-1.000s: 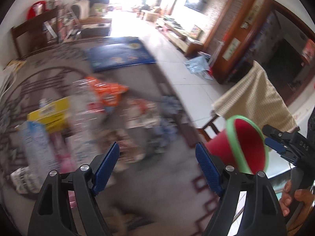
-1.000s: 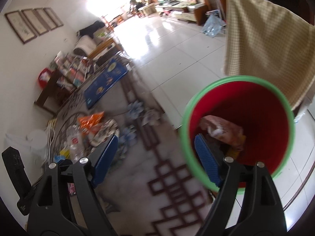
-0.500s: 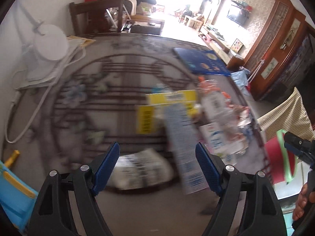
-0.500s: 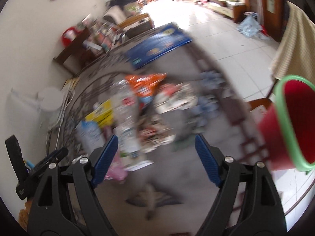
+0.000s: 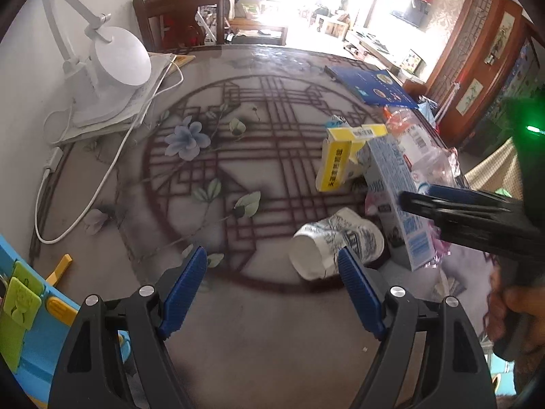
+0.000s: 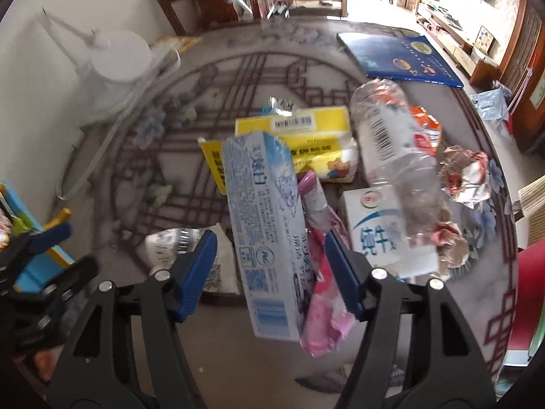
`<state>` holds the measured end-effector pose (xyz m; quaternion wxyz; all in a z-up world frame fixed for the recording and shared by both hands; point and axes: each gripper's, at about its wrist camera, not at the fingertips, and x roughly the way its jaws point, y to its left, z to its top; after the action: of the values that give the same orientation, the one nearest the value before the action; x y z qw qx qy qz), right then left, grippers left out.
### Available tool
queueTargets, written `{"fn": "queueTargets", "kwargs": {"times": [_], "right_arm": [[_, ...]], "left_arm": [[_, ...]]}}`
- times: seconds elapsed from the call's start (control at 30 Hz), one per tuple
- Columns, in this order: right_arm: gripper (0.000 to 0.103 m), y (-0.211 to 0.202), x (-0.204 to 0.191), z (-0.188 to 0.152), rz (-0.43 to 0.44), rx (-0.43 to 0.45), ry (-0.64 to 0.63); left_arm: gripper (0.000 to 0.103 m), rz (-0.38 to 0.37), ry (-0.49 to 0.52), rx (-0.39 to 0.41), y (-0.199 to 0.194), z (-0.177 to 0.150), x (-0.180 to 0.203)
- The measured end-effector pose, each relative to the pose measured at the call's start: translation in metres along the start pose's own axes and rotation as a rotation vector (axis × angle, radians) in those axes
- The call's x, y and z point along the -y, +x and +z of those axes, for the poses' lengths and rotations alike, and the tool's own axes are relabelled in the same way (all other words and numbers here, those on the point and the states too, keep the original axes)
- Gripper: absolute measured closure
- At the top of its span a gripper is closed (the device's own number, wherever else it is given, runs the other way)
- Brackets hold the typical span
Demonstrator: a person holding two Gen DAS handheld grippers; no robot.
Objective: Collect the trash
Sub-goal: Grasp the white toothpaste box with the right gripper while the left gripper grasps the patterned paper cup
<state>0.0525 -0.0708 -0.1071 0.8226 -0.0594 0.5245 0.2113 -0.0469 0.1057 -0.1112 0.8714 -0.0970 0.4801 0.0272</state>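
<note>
A heap of trash lies on the round patterned table (image 5: 238,156). A crushed paper cup (image 5: 335,243) lies on its side just beyond my open left gripper (image 5: 272,284), near its right finger. My open right gripper (image 6: 269,271) hangs over a long blue-and-white box (image 6: 269,235), which lies between its fingers; I cannot tell if they touch. Beside it are a pink wrapper (image 6: 323,293), a milk carton (image 6: 378,235), a clear plastic bottle (image 6: 395,156) and a yellow box (image 6: 306,139). The red bin (image 6: 531,293) with a green rim stands at the table's right edge.
A white desk lamp (image 5: 112,64) with a cable stands on papers at the back left. A blue book (image 5: 371,83) lies at the far right side. Blue plastic items (image 5: 30,313) sit at the near left. A wooden chair (image 5: 184,17) stands behind the table.
Both grippers have swung left, away from the red bin and over the table. The right gripper has come down over the blue-and-white box; the left now faces the crushed cup.
</note>
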Motion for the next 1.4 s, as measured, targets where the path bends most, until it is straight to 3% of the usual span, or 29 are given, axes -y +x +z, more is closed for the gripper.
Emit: {"fn": "queueTargets", "kwargs": {"times": [0.07, 0.1, 0.13, 0.3, 0.53, 0.7, 0.87, 0.97, 1.07, 1.23, 1.33, 1.4], "right_arm": [[0.044, 0.014, -0.006, -0.001, -0.033, -0.030, -0.020], [0.059, 0.020, -0.007, -0.003, -0.041, -0.052, -0.031], [0.062, 0.021, -0.008, -0.005, -0.045, -0.053, -0.034], [0.063, -0.010, 0.008, -0.005, 0.044, 0.002, 0.038], [0.063, -0.072, 0.050, -0.013, 0.105, 0.093, 0.165], [0.063, -0.089, 0.067, -0.027, 0.124, 0.110, 0.239], [0.063, -0.094, 0.075, -0.035, 0.117, 0.116, 0.276], [0.063, -0.097, 0.076, -0.037, 0.123, 0.124, 0.283], [0.062, -0.098, 0.075, -0.036, 0.134, 0.129, 0.277], [0.062, -0.096, 0.070, -0.033, 0.154, 0.124, 0.260], [0.062, -0.095, 0.068, -0.034, 0.160, 0.123, 0.254], [0.062, -0.095, 0.068, -0.034, 0.162, 0.122, 0.256]], "left_arm": [[0.027, -0.016, 0.020, -0.003, 0.000, -0.002, 0.001], [0.027, -0.022, 0.030, -0.005, 0.000, -0.003, 0.001], [0.027, -0.031, 0.046, -0.008, 0.000, -0.003, 0.003], [0.027, -0.079, 0.139, -0.026, 0.004, 0.000, 0.015], [0.024, -0.143, 0.389, -0.076, 0.029, 0.006, 0.056], [0.023, -0.094, 0.536, -0.154, 0.060, 0.007, 0.076], [0.028, -0.069, 0.533, -0.183, 0.078, 0.013, 0.076], [0.034, -0.093, 0.500, -0.192, 0.080, 0.015, 0.072], [0.033, -0.091, 0.498, -0.190, 0.080, 0.013, 0.073], [0.028, -0.070, 0.575, -0.214, 0.085, 0.002, 0.082], [0.039, -0.069, 0.558, -0.227, 0.089, 0.000, 0.081], [0.039, -0.080, 0.522, -0.221, 0.087, 0.002, 0.078]]}}
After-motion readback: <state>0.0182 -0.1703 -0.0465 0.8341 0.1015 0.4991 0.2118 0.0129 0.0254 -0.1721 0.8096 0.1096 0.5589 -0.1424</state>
